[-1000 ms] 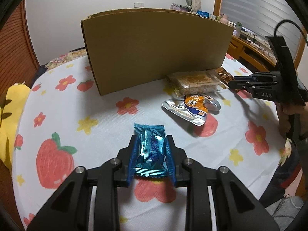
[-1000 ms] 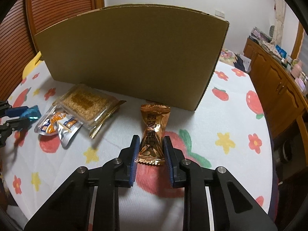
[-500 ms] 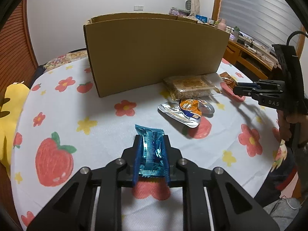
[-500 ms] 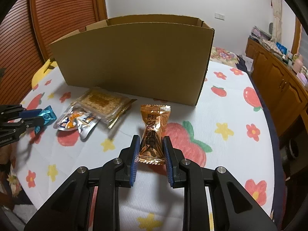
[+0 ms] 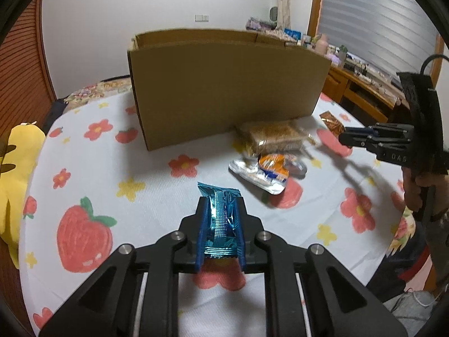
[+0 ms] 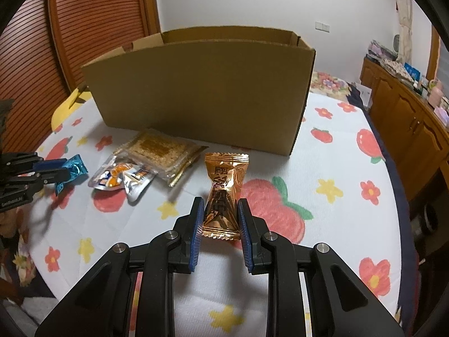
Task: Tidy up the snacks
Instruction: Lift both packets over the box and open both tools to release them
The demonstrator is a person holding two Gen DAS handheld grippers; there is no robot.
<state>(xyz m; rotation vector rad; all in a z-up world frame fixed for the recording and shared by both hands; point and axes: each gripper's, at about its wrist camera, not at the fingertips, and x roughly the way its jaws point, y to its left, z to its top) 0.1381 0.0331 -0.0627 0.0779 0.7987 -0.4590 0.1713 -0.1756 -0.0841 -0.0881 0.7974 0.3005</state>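
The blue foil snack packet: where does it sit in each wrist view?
Left wrist: blue foil snack packet at lower centre, clamped in the left gripper.
Right wrist: at far left, sticking out of that same gripper.
Shared landmark: cardboard box, standing behind the loose snacks.

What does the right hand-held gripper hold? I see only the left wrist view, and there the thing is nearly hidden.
Observer: An orange-gold candy with dark printed characters, its wrapper pinched in at the middle, between the pads of the right hand-held gripper.
Operator: Is my blue snack off the table?
Observer: Yes. The right wrist view shows it from the side: the blue snack in the left hand-held gripper hangs above the tablecloth, with its shadow below.
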